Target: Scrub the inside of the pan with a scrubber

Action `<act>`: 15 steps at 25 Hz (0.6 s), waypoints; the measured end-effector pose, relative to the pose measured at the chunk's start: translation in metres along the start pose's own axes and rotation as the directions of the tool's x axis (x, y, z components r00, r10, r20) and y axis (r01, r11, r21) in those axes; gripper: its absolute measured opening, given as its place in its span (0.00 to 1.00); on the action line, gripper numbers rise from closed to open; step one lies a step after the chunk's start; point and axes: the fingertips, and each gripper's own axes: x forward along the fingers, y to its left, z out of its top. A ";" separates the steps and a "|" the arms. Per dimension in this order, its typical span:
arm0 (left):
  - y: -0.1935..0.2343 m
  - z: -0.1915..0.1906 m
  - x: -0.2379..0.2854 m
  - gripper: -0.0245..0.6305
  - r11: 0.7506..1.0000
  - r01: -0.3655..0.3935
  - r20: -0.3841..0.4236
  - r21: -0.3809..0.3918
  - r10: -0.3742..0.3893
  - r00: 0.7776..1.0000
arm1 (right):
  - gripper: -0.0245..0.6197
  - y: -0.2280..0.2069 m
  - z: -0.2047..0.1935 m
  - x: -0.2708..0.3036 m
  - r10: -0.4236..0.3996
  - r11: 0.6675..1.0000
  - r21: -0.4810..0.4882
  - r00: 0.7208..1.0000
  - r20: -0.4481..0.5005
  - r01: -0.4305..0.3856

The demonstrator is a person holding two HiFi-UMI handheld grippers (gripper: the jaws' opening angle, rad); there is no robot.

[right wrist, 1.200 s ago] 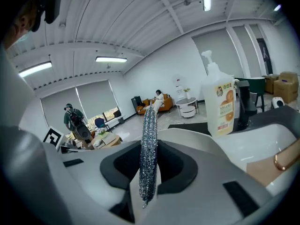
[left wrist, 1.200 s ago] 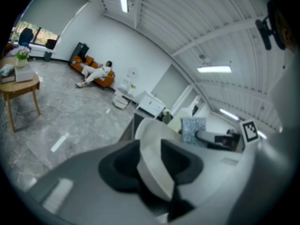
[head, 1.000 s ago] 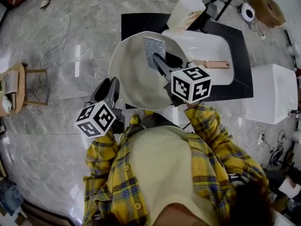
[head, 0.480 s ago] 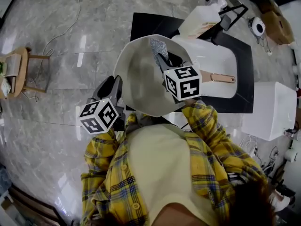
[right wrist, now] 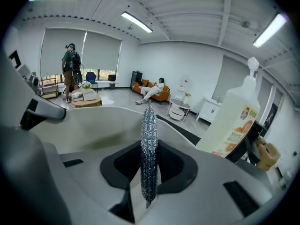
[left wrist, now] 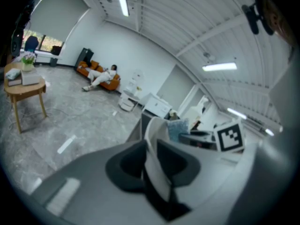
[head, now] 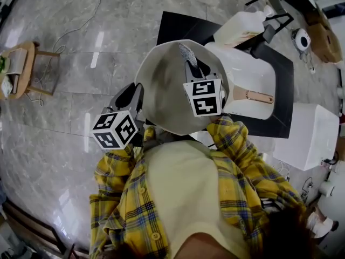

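A cream pan [head: 161, 90] is held tilted in front of me, its inside facing up. My left gripper [head: 137, 95] is at the pan's near left rim. In the left gripper view the rim [left wrist: 154, 139] stands between the pads of that gripper [left wrist: 151, 148], whose jaws have just been closing and now pinch it. My right gripper [head: 192, 67] reaches into the pan, shut on a silver mesh scrubber [head: 186, 53]. The scrubber [right wrist: 149, 139] shows edge-on and upright between the right gripper's [right wrist: 149, 161] jaws, over the pan's inner wall [right wrist: 89, 125].
Behind the pan, a white basin [head: 245, 74] rests on a black mat [head: 277, 63], with a detergent bottle [head: 240, 27] and a copper-handled tool [head: 253, 96]. A white box [head: 304, 134] is at the right and a wooden stool [head: 21, 72] at far left. A person [right wrist: 70, 71] stands across the room.
The right gripper has rolled and sunk into the pan, so the scrubber now shows edge-on, not flat. The left gripper has stayed at the pan's rim.
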 end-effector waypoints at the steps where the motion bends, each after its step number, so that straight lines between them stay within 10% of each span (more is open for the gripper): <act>1: 0.000 0.000 0.000 0.15 1.000 0.008 0.004 -0.014 -0.008 1.000 | 0.17 0.003 0.001 0.001 0.003 1.000 -0.014 1.000 0.002 -0.003; 15: 0.001 0.000 0.000 0.15 0.999 0.025 0.017 -0.044 -0.025 1.000 | 0.17 0.048 0.020 0.010 0.148 0.987 -0.072 0.988 0.047 -0.145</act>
